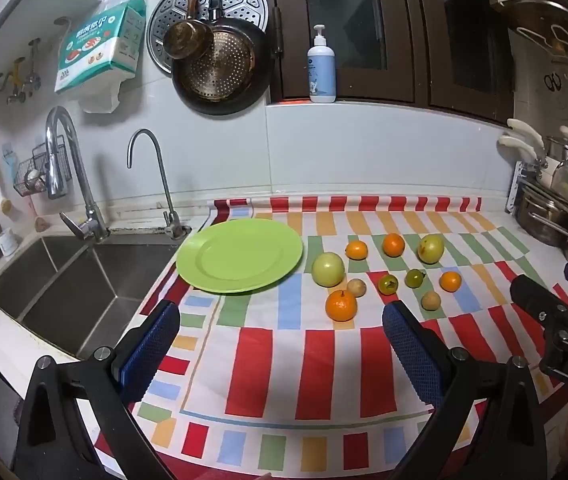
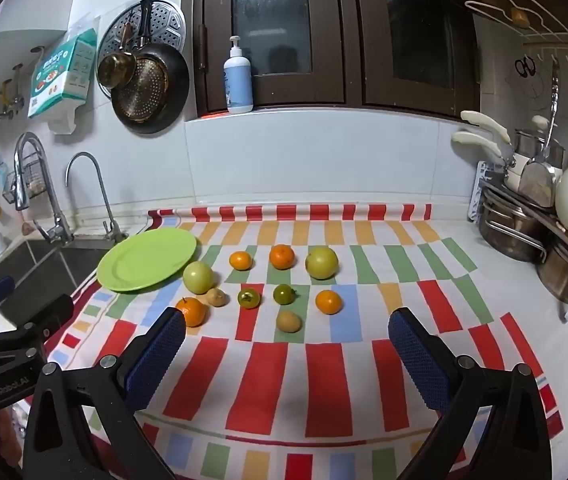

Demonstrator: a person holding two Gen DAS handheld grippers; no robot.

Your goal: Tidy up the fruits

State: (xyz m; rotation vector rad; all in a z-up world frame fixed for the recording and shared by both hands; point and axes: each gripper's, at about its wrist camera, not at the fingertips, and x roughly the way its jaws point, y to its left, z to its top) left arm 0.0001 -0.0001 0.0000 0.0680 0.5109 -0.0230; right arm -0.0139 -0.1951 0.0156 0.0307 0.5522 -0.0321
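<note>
My left tool [image 1: 280, 344] and right tool [image 2: 285, 354] both gape wide over the counter's near edge, holding nothing. The fruits [image 2: 280, 286] lie loose on the striped cloth [image 2: 323, 380] mid-counter, none touching my tools. The green plate [image 1: 240, 255] sits empty at the cloth's left edge, beside the sink [image 1: 64, 280].

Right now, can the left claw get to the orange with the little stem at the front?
Probably yes. The left claw is wide open and empty, and the orange with the stem sits just ahead between its fingers, with only bare striped cloth in front. A small brown fruit crowds it from behind.
</note>
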